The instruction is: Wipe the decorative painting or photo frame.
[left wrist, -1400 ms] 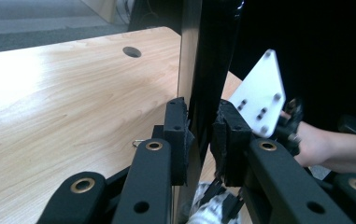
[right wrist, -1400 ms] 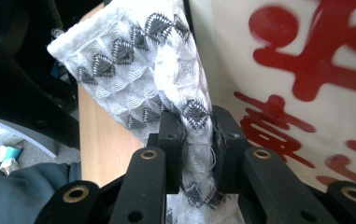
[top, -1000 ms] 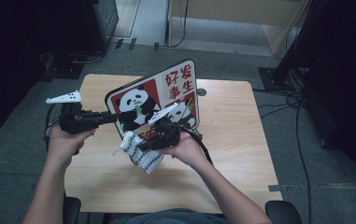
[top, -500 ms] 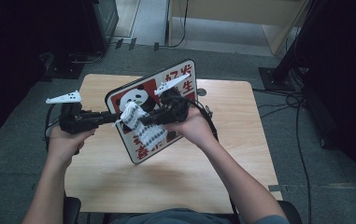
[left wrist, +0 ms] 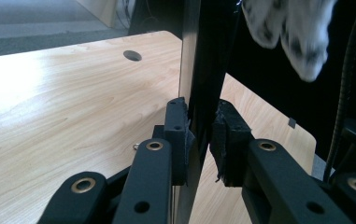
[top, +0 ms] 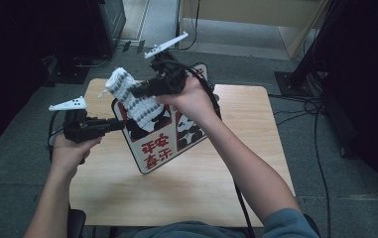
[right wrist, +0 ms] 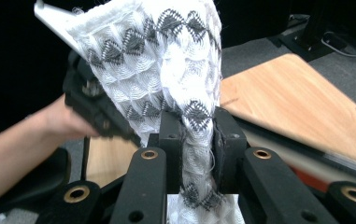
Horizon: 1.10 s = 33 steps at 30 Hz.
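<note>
A board (top: 153, 148) printed with pandas and red characters leans over the wooden table (top: 256, 148). My left gripper (top: 119, 123) is shut on its left edge. In the left gripper view the jaws (left wrist: 202, 135) clamp that thin dark edge (left wrist: 208, 56). A white cloth (top: 119, 82) with grey diamond bands is held above the board, with my right gripper (top: 138, 92) shut on it. The right gripper view has the cloth (right wrist: 166, 56) bunched between the gripper's pads (right wrist: 198, 140), its loose end draped upward. The cloth's hanging end (left wrist: 292, 32) is blurred at the top right of the left gripper view.
The table has a round cable hole (left wrist: 132, 55) near its edge. Black cables (top: 320, 148) trail over the grey floor at the right, and a dark stand base (top: 290, 82) sits beyond the table's far right corner. The left hand and its gripper (right wrist: 91, 107) lie behind the cloth.
My right gripper has lifted the cloth from low in front of the board to high above it. The board has tipped toward the near side, still in the left gripper's hold.
</note>
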Tool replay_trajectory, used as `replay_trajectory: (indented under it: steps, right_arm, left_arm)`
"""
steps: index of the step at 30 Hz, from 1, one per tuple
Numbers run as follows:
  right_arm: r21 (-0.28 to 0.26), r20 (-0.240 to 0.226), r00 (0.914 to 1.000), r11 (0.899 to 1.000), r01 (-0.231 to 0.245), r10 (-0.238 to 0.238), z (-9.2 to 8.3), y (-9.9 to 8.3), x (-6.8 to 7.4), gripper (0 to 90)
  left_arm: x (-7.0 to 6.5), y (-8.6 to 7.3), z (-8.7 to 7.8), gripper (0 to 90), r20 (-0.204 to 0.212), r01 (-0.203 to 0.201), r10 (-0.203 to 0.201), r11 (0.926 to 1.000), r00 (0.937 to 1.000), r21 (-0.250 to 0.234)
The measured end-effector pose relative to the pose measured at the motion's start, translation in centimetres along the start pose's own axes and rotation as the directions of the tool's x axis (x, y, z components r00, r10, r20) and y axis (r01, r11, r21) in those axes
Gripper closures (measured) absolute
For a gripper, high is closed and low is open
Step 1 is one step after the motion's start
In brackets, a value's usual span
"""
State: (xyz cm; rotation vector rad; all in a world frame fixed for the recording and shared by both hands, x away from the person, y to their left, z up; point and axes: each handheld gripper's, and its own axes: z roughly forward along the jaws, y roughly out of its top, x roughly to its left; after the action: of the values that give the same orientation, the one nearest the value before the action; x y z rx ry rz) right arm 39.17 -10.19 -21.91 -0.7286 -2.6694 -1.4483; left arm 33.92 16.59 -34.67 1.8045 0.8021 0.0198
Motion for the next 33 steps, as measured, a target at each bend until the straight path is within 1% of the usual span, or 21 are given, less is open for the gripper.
replay_trajectory:
  steps: [5, 8, 10, 13, 17, 19, 20, 23, 26, 29, 33]
  right_arm:
    - [0.008, 0.033, 0.9994, 1.0, -0.006, 0.006, 0.8, 1.9, -0.1, 77.1]
    - [0.016, 0.043, 0.9989, 1.0, -0.019, 0.019, 1.5, 2.5, -0.4, 77.0]
    - [0.033, 0.05, 0.9983, 0.999, -0.033, 0.031, 2.1, 2.6, -0.7, 77.0]
    - [0.056, 0.063, 0.9976, 0.998, -0.031, 0.028, 2.9, 2.5, -0.9, 76.5]
    - [0.073, 0.073, 0.9972, 0.997, -0.02, 0.015, 3.5, 2.4, -0.8, 74.8]
    - [0.087, 0.086, 0.9963, 0.996, -0.001, -0.007, 3.7, 2.3, -0.7, 74.1]
    - [0.087, 0.085, 0.9963, 0.996, 0.005, -0.012, 3.8, 2.2, -0.6, 73.9]
    - [0.079, 0.081, 0.9967, 0.997, -0.001, -0.006, 3.9, 2.1, -0.7, 73.3]
    - [0.065, 0.062, 0.9981, 0.998, -0.006, 0.002, 4.0, 1.8, -1.0, 72.8]
    - [0.055, 0.061, 0.9981, 0.998, -0.013, 0.01, 3.9, 1.6, -1.2, 72.8]
    - [0.04, 0.052, 0.9986, 0.999, -0.014, 0.012, 3.9, 1.4, -1.5, 72.7]
  left_arm:
    - [0.0, 0.0, 0.0, 77.9, -0.003, -0.006, 0.006, 1.0, 1.0, -0.003]
    - [0.0, 0.0, 0.0, 78.0, -0.005, -0.005, 0.005, 1.0, 1.0, -0.004]
    - [0.0, 0.0, 0.0, 78.0, -0.006, -0.009, 0.009, 1.0, 0.9999, -0.003]
    - [-0.1, 0.0, 0.1, 78.0, -0.005, -0.009, 0.009, 1.0, 0.9999, -0.004]
    - [-0.1, 0.0, 0.1, 77.9, -0.007, -0.011, 0.011, 0.9999, 0.9999, -0.006]
    - [-0.1, 0.0, 0.1, 78.0, -0.006, -0.012, 0.011, 0.9999, 0.9999, -0.005]
    - [-0.1, 0.0, 0.1, 78.0, -0.006, -0.014, 0.014, 0.9999, 0.9999, -0.003]
    - [-0.1, 0.0, 0.1, 78.1, -0.007, -0.015, 0.015, 0.9999, 0.9999, -0.003]
    - [-0.1, -0.1, 0.1, 78.3, -0.01, -0.018, 0.018, 0.9998, 0.9998, -0.002]
    - [-0.2, -0.1, 0.1, 78.6, -0.016, -0.026, 0.026, 0.9997, 0.9995, -0.003]
    - [-0.2, -0.1, 0.1, 78.8, -0.011, -0.022, 0.022, 0.9998, 0.9997, 0.0]
